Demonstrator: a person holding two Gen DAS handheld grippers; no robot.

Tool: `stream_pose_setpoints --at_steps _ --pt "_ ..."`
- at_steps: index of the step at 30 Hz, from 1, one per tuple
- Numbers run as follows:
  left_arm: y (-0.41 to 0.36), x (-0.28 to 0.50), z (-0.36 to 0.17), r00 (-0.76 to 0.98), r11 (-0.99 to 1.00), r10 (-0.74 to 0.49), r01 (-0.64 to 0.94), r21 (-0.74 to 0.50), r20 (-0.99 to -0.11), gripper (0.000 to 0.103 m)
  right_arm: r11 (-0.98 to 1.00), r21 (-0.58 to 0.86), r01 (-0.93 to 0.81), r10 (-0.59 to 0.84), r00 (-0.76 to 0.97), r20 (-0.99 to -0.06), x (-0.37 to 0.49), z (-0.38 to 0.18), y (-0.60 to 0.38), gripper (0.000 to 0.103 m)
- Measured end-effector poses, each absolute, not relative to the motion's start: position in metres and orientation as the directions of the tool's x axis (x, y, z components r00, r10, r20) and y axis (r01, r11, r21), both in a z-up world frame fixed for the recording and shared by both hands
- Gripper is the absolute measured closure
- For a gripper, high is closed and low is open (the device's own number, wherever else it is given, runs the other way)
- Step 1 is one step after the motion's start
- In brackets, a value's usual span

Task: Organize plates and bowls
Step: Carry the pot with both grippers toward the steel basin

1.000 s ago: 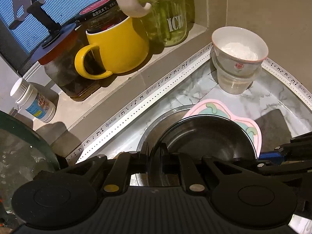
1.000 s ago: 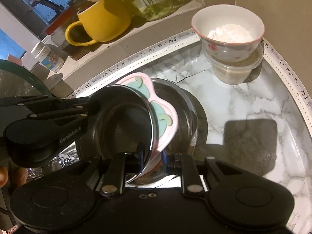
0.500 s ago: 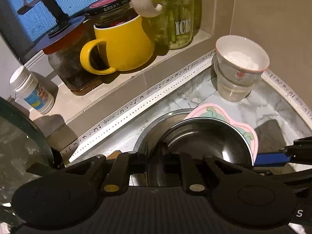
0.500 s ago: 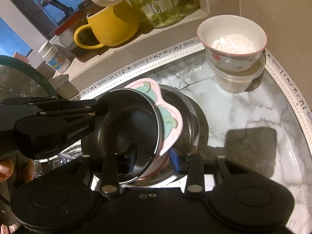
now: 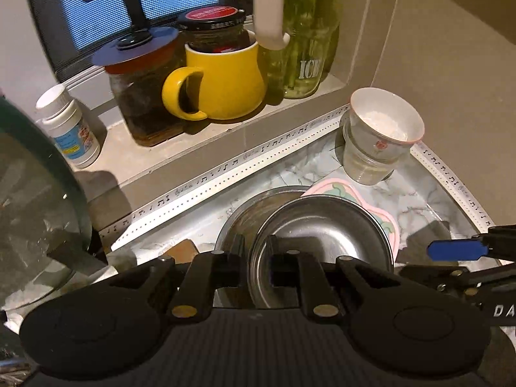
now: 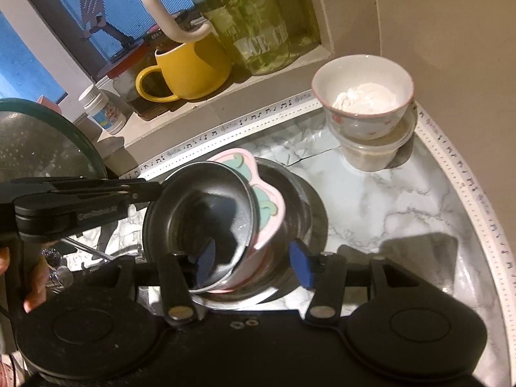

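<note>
A small steel bowl [image 5: 322, 229] [image 6: 206, 203] sits tilted on a pink plate with green shapes [image 5: 383, 216] [image 6: 267, 203], both inside a larger steel bowl [image 5: 245, 222] [image 6: 296, 200] on the marble counter. My left gripper [image 5: 256, 258] is shut on the small bowl's near rim; it shows from the side in the right wrist view [image 6: 151, 190]. My right gripper [image 6: 254, 259] is open, its blue pads either side of the small bowl and pink plate's edge, gripping nothing.
A white bowl of powder [image 6: 362, 96] [image 5: 385, 122] sits on a clear plastic tub [image 6: 374, 151] at the back right. The window ledge holds a yellow mug [image 5: 219, 84], jars, a green glass jar [image 5: 303, 48] and a pill bottle [image 5: 69, 129]. A glass lid [image 5: 35, 203] stands left.
My right gripper has opened, letting go of the small bowl and pink plate's edge. My left gripper keeps its hold and both cameras have pulled back and up slightly.
</note>
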State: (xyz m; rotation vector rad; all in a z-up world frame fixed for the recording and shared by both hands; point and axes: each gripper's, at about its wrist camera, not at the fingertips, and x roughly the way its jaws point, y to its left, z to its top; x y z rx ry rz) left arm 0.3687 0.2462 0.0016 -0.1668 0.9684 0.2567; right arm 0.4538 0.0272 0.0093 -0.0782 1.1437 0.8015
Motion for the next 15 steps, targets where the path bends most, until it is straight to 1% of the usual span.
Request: stream_pose_setpoints --at_steps 2,4,5,6,7,8,9,12,14,15 --pt "0.249 0.362 0.002 0.543 0.955 0.139 -0.294 -0.032 -0.828 0.09 0.729 0.324 -0.603 0.521 0.181 -0.834 0.452 0.009 0.022 0.044" --pt "0.251 0.356 0.001 0.541 0.952 0.141 -0.305 -0.037 -0.829 0.087 0.73 0.315 -0.606 0.513 0.183 -0.838 0.449 0.008 0.017 0.04" --pt "0.253 0.353 0.0 0.539 0.949 0.141 -0.312 -0.042 -0.831 0.079 0.73 0.311 -0.609 0.51 0.182 -0.84 0.448 0.008 0.015 0.039" --pt "0.255 0.35 0.0 0.54 0.948 0.135 -0.315 -0.05 -0.831 0.068 0.729 0.308 -0.611 0.508 0.183 -0.841 0.447 0.007 0.013 0.039" --pt "0.256 0.346 0.0 0.546 0.947 0.132 -0.316 -0.058 -0.828 0.062 0.73 0.303 -0.613 0.505 0.185 -0.843 0.446 0.006 0.01 0.039" --pt "0.258 0.342 0.0 0.555 0.945 0.133 -0.321 -0.064 -0.821 0.05 0.73 0.3 -0.614 0.503 0.187 -0.844 0.445 0.005 0.007 0.039" --pt "0.259 0.339 0.0 0.564 0.943 0.134 -0.324 -0.069 -0.815 0.044 0.73 0.299 -0.614 0.503 0.188 -0.843 0.444 0.004 0.003 0.039" --pt "0.262 0.329 -0.001 0.576 0.935 0.129 -0.341 -0.094 -0.808 0.041 0.734 0.29 -0.614 0.5 0.199 -0.843 0.442 0.003 -0.004 0.038" --pt "0.264 0.322 -0.003 0.58 0.926 0.118 -0.357 -0.121 -0.806 0.037 0.732 0.279 -0.621 0.5 0.211 -0.84 0.439 0.002 -0.009 0.031" --pt "0.265 0.319 -0.005 0.583 0.921 0.113 -0.366 -0.135 -0.805 0.036 0.729 0.274 -0.627 0.502 0.218 -0.837 0.437 0.001 -0.011 0.029"
